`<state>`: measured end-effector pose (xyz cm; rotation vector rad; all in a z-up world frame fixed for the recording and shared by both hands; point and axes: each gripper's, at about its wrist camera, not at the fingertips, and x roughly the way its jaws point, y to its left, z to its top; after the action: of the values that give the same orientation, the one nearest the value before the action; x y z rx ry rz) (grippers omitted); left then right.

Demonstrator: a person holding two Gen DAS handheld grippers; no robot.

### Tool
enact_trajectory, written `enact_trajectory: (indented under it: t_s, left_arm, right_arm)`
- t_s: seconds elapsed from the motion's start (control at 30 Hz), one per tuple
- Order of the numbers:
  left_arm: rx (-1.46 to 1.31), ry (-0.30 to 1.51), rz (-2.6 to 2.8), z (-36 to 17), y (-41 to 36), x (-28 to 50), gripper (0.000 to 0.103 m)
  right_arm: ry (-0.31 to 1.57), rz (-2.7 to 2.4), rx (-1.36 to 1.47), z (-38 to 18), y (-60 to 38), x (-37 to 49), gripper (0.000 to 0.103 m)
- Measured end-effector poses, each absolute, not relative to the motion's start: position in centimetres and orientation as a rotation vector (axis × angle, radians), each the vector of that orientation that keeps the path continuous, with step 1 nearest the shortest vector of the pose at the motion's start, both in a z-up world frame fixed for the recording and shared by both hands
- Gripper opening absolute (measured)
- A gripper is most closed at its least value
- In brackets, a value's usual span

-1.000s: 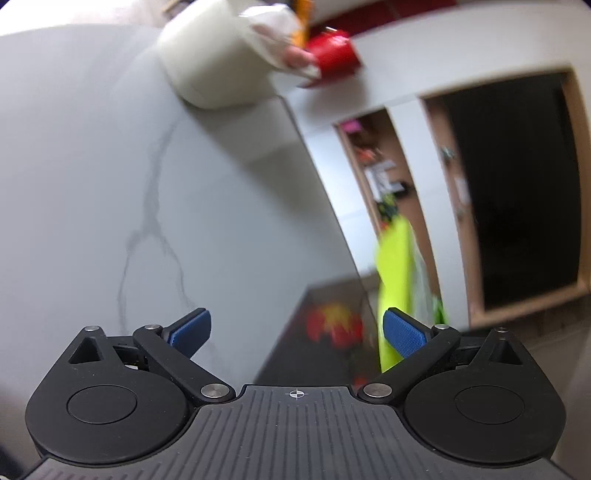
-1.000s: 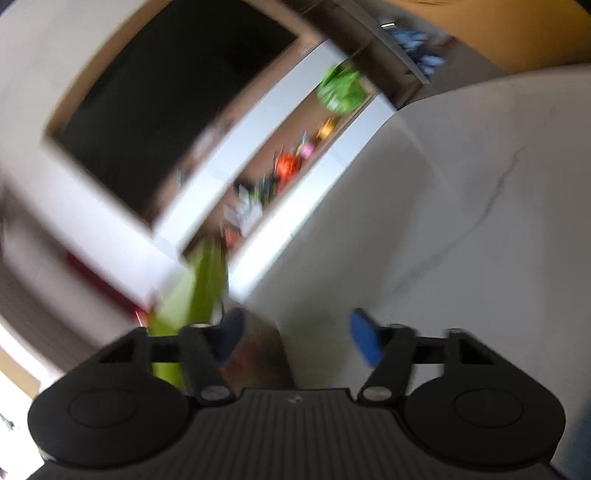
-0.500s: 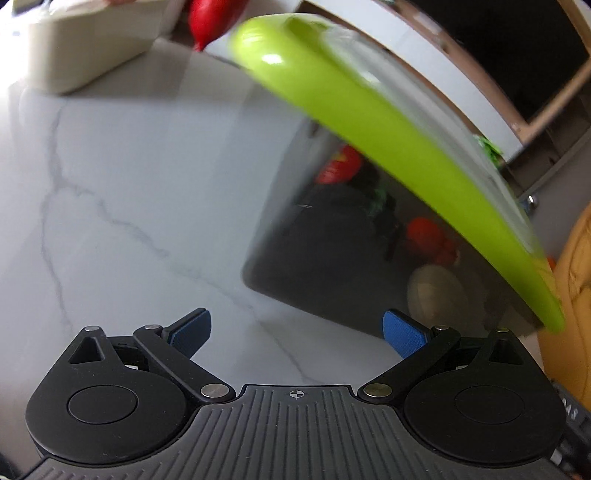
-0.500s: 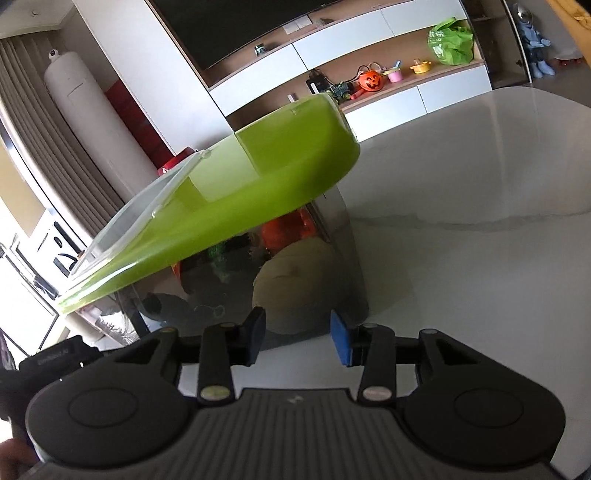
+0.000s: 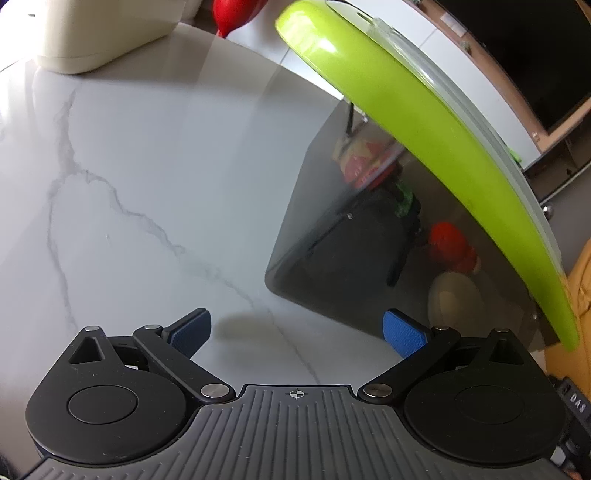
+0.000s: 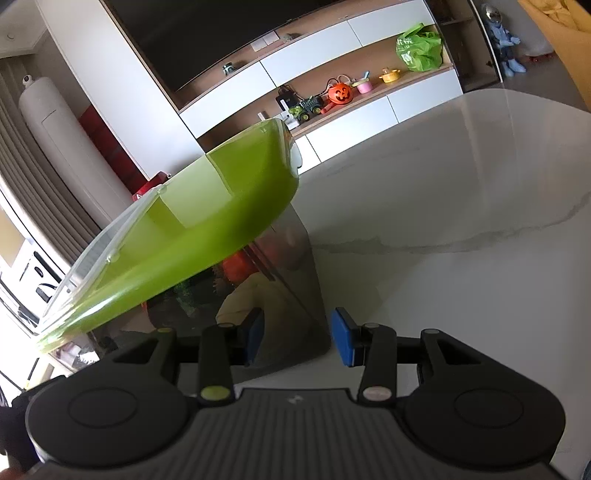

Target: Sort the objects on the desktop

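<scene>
Both claws stand apart, empty: left gripper [image 5: 297,330] wide, right gripper [image 6: 297,341] opening. Smoky box [image 5: 369,236] with green lid [image 5: 424,122] at two o'clock; no writing legible.

"DAS" on a dark object [image 5: 577,399] at the right edge

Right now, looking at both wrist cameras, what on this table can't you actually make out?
- Contents of the dark tinted box: both views, smoked walls show only vague red and cream shapes.
- Box opening: both views, the raised green lid covers it.
- Beige object: left view, cut off by the top edge.
- Red thing: left view, cropped, unidentifiable.
- Right claw: opening, nothing gripped; the box corner lies behind the gap.
</scene>
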<state>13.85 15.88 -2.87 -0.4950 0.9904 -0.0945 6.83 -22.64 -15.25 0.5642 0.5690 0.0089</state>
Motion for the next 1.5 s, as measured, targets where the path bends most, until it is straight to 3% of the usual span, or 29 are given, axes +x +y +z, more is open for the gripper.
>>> enact_trajectory:
  t_s: [0.07, 0.13, 0.3, 0.37, 0.43, 0.73, 0.9, 1.03, 1.13, 1.23, 1.37, 1.4, 1.47, 1.5]
  left_arm:
    - [-0.456, 1.025, -0.087, -2.8, 15.6, 13.3, 0.102]
    - [-0.403, 1.065, -0.081, -2.5, 15.0, 12.6, 0.102]
    - [-0.245, 1.053, -0.133, 0.9, 12.1, 9.4, 0.102]
    - [-0.167, 0.984, -0.150, 3.3, 10.3, 7.2, 0.102]
    - [-0.106, 0.917, -0.164, 5.6, 9.5, 5.3, 0.103]
    - [-0.086, 0.760, -0.160, 11.3, 7.8, 3.3, 0.103]
    - [-0.437, 0.737, -0.171, 10.8, 15.1, 7.0, 0.103]
    - [-0.681, 0.832, 0.064, 5.4, 21.8, 12.4, 0.103]
    - [-0.803, 0.982, 0.019, 1.2, 24.5, 18.0, 0.103]
    - [-1.034, 1.042, -0.036, -2.0, 26.7, 21.9, 0.103]
    - [-1.330, 0.888, -0.112, -3.6, 29.4, 22.9, 0.103]
    - [-1.364, 0.851, -0.124, -3.7, 29.7, 22.6, 0.103]
    - [-1.380, 0.810, -0.164, -3.6, 29.7, 22.4, 0.103]
    - [-1.360, 0.815, -0.198, -3.5, 29.3, 22.6, 0.103]
  right_arm:
    - [0.578, -0.003, 0.590, -15.5, -22.7, 6.4, 0.066]
    - [0.604, 0.016, 0.616, -15.6, -22.5, 5.5, 0.073]
    - [0.673, 0.085, 0.587, -14.0, -20.8, 2.4, 0.075]
    - [0.635, 0.103, 0.523, -12.0, -19.8, 0.8, 0.092]
    - [0.581, 0.119, 0.443, -9.8, -18.4, -1.3, 0.099]
    - [0.416, 0.137, 0.293, -5.0, -15.5, -5.9, 0.102]
    - [0.330, 0.027, 0.487, -5.4, -22.7, -2.3, 0.100]
    - [0.473, -0.108, 0.792, -10.7, -30.2, 1.7, 0.068]
    - [0.578, -0.130, 0.890, -14.4, -33.4, 5.3, 0.062]
    - [0.554, -0.104, 0.979, -15.8, -35.2, 8.3, 0.062]
    - [0.463, -0.029, 1.193, -17.0, -37.0, 11.1, 0.066]
    - [0.421, -0.002, 1.227, -17.2, -37.2, 11.4, 0.070]
    - [0.355, 0.025, 1.187, -17.1, -37.0, 11.4, 0.092]
    - [0.352, 0.045, 1.128, -16.8, -36.6, 11.5, 0.093]
